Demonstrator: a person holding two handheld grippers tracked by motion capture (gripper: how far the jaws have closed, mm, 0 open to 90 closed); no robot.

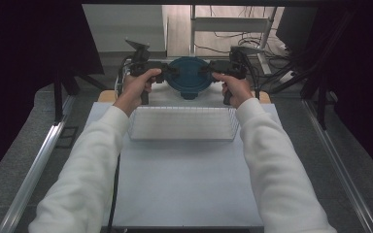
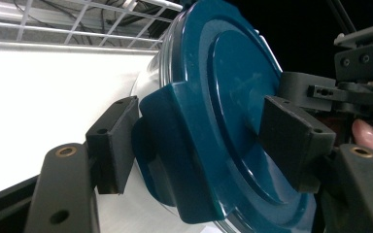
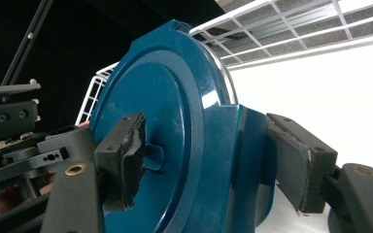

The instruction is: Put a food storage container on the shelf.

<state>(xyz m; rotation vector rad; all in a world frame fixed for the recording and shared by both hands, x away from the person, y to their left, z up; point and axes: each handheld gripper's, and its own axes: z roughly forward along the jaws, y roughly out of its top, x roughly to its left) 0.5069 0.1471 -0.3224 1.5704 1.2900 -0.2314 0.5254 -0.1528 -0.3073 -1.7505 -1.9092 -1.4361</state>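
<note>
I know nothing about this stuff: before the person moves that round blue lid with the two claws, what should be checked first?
1. Left claw straddles a latch tab of the blue lid: ok.
2. Right claw straddles the opposite tab: ok.
3. Pads actually pressing the tabs: cannot tell.
4. Lid seated on its clear container: cannot tell.
5. Wire rack sits nearer the person, apart from the lid: ok.

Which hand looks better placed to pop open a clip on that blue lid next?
Neither clearly. The left gripper and right gripper each straddle a side clip of the blue lid, mirrored.
</note>
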